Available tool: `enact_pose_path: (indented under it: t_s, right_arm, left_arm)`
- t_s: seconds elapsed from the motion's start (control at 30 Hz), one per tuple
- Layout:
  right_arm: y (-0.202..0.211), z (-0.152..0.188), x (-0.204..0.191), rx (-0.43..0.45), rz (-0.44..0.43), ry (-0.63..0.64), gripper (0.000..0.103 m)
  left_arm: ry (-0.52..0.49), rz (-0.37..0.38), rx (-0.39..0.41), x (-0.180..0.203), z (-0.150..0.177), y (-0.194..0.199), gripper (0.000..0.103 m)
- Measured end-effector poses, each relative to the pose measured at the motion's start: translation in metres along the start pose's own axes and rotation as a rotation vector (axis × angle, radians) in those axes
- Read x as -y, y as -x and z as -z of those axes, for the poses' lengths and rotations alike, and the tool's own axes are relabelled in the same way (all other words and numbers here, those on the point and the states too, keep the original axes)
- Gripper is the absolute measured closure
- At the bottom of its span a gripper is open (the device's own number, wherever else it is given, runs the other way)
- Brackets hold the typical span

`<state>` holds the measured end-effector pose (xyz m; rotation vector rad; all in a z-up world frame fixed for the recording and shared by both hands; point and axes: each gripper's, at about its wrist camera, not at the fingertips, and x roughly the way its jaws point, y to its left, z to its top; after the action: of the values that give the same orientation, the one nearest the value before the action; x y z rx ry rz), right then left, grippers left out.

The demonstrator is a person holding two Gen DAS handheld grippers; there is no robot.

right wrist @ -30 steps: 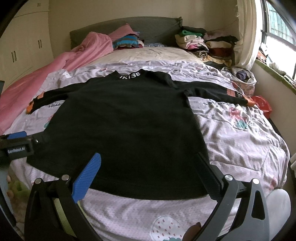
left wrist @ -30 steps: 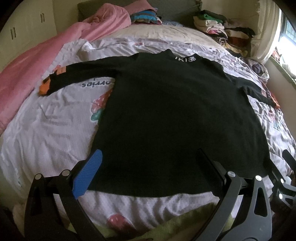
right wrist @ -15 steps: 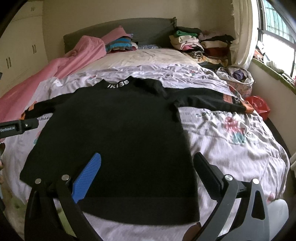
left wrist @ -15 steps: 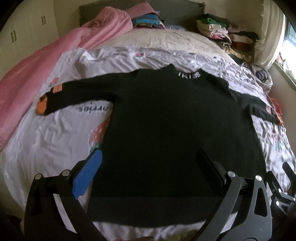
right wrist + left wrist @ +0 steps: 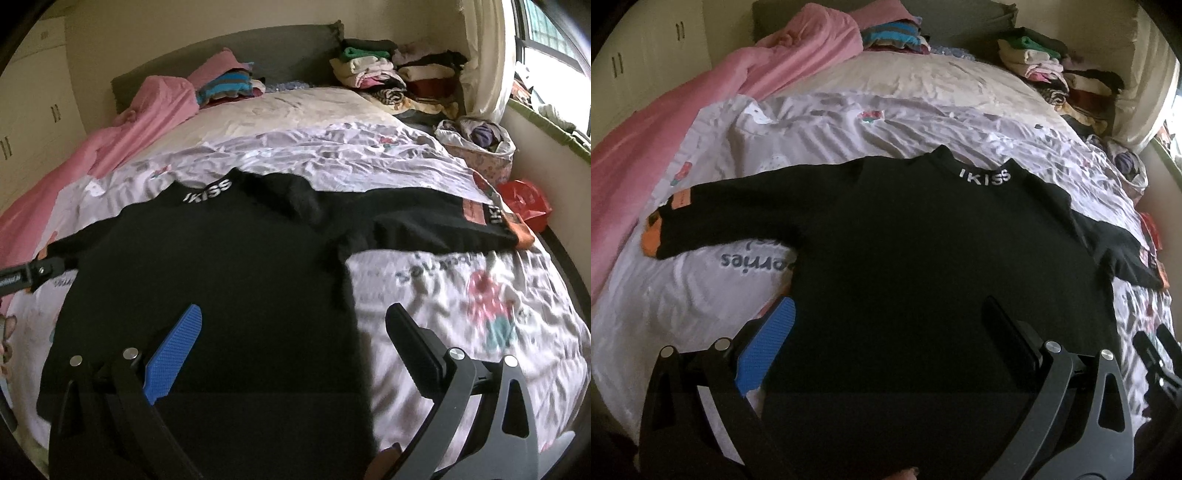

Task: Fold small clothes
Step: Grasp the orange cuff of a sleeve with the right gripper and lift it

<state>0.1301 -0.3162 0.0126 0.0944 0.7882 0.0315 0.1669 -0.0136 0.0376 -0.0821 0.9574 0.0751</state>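
A black long-sleeved top (image 5: 923, 258) (image 5: 221, 277) lies flat on the bed, white "IKISS" lettering on its collar (image 5: 984, 175) and both sleeves spread out. Its cuffs are orange: one at the far left (image 5: 652, 236), one at the right (image 5: 517, 225). My left gripper (image 5: 886, 314) hangs open over the lower left part of the top, holding nothing. Open too, my right gripper (image 5: 293, 321) hovers over the top's right side edge. The tip of the right gripper (image 5: 1160, 350) shows at the left view's right edge.
A printed white quilt (image 5: 701, 295) (image 5: 461, 302) covers the bed. A pink blanket (image 5: 683, 110) runs along the left side. Folded clothes (image 5: 388, 70) are stacked by the headboard; a bag of clothes (image 5: 480, 136) and a red bag (image 5: 524, 199) sit at the right.
Both grippers have moved forward over the bed, from the hem up over the body of the top. Both stay open. The top has not moved.
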Motion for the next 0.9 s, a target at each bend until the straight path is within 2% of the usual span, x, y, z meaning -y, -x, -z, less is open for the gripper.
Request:
enact_pose_path:
  t_s: [0.37,0.9]
  right_arm:
    - [-0.053,-0.044,0.057,-0.035,0.068,-0.104,0.004]
    - [-0.101,-0.045,0.153,-0.094,0.178,-0.298,0.004]
  left_arm:
    - [0.0,0.014,-0.029,0.015,-0.024,-0.045,0.008]
    - [-0.013,-0.018,-0.074,0.016,-0.02,-0.097,0.008]
